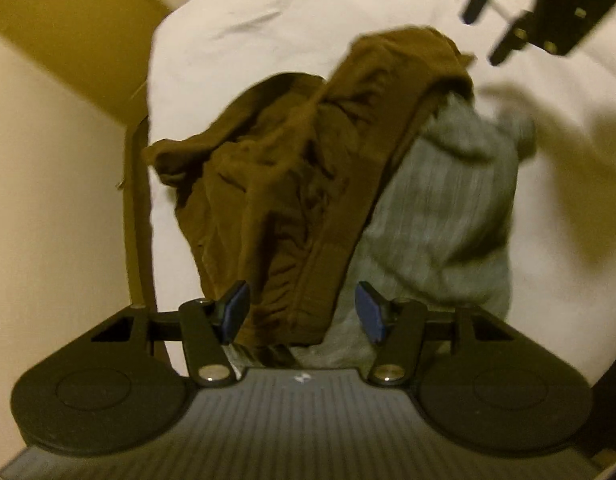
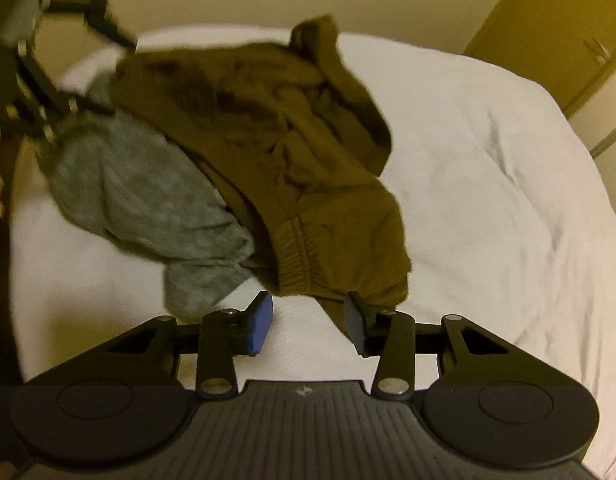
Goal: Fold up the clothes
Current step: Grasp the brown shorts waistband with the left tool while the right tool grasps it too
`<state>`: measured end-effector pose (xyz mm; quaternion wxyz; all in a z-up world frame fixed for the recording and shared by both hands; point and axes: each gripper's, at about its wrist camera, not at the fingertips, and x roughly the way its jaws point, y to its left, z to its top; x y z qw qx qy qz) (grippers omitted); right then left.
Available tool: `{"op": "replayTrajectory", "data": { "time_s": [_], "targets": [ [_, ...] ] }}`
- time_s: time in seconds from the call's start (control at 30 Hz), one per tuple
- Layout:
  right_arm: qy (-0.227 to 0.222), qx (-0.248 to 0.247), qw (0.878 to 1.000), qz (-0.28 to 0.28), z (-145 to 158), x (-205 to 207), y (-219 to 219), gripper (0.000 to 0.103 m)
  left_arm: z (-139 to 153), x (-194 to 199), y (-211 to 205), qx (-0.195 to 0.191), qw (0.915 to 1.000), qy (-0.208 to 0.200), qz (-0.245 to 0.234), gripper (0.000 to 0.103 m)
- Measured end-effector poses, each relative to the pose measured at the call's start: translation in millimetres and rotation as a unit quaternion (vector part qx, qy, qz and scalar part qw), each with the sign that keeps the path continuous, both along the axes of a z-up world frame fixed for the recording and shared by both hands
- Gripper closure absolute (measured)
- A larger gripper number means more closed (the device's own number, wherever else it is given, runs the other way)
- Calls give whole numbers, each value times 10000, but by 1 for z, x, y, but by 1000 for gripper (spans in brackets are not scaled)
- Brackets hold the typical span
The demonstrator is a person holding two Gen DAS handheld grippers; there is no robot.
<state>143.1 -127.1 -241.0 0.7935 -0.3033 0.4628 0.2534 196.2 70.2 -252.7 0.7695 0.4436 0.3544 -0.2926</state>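
Note:
A crumpled brown garment (image 1: 292, 184) with an elastic waistband lies on a white bed (image 1: 248, 32), partly over a grey knit garment (image 1: 440, 216). My left gripper (image 1: 304, 314) is open, its blue pads either side of the brown waistband and grey cloth, not closed on them. In the right wrist view the brown garment (image 2: 292, 152) and grey garment (image 2: 148, 200) lie just beyond my right gripper (image 2: 308, 322), which is open and empty above the sheet. The right gripper also shows in the left wrist view (image 1: 484, 36), beyond the pile. The left gripper appears blurred at the upper left (image 2: 88, 60).
The bed (image 2: 488, 200) has a rumpled white sheet. Cream walls (image 1: 48, 200) and a yellow-brown door (image 2: 548, 32) surround it. A dark bed frame edge (image 1: 138, 216) runs along the left side.

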Motion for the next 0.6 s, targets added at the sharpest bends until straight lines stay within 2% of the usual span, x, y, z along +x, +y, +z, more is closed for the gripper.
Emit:
{"op": "replayTrajectory", "data": {
  "time_s": [0.1, 0.23, 0.3, 0.33, 0.37, 0.4, 0.47, 0.57, 0.6],
  "targets": [
    [6, -252, 9994, 217, -22, 8, 6, 59, -19, 0, 9, 293, 9978, -41, -597, 48],
    [-167, -551, 9969, 541, -40, 11, 11, 55, -37, -10, 14, 693, 9823, -500, -1665, 48],
    [-294, -673, 9952, 653, -46, 12, 12, 51, -43, -9, 12, 787, 9765, -565, -1924, 48],
    [-360, -717, 9942, 711, -48, 12, 12, 48, -46, -9, 11, 833, 9733, -596, -2052, 52],
    [-425, -761, 9932, 770, -51, 12, 11, 43, -46, -5, 10, 812, 9743, -519, -2038, 59],
    [-414, -729, 9930, 830, -54, 13, 11, 42, -46, -1, 8, 790, 9752, -441, -2021, 60],
    [-354, -648, 9930, 918, -59, 17, 11, 43, -43, 7, 3, 681, 9797, -179, -1879, 71],
    [-223, -475, 9946, 892, -58, 26, 7, 60, -27, 16, 5, 323, 9888, 114, -1451, 77],
    [-239, -422, 9952, 850, -52, 28, 5, 71, -20, 18, 6, 169, 9913, 193, -1294, 77]
  ]
}}
